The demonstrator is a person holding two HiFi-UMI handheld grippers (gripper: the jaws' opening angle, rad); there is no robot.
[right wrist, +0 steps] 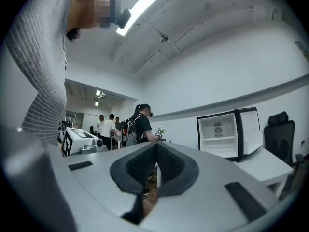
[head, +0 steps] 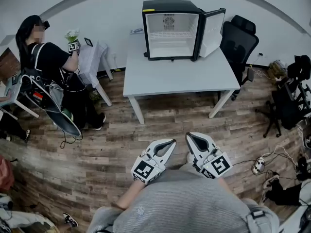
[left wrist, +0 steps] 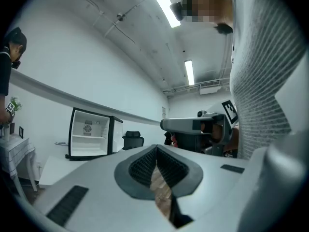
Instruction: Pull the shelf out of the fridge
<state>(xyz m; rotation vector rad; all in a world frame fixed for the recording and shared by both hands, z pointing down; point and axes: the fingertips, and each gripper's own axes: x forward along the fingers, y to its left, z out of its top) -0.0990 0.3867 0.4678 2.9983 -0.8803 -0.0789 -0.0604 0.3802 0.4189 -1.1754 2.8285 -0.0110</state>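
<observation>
A small black fridge (head: 170,30) stands on the white table (head: 175,76) with its door (head: 213,30) swung open to the right. A thin white shelf (head: 167,34) sits across its white interior. Both grippers hang close to my torso, far in front of the table and above the wooden floor. My left gripper (head: 173,141) is shut with nothing between its jaws, and the same holds for my right gripper (head: 189,136). From the left gripper (left wrist: 156,149) the fridge (left wrist: 89,133) shows far off; from the right gripper (right wrist: 157,147) the fridge (right wrist: 224,134) shows at the right.
A black office chair (head: 240,42) stands right of the table. At the left a person (head: 48,67) in black stands by a small white side table (head: 95,62). Another dark chair (head: 286,101) and cables (head: 265,161) lie at the right on the floor.
</observation>
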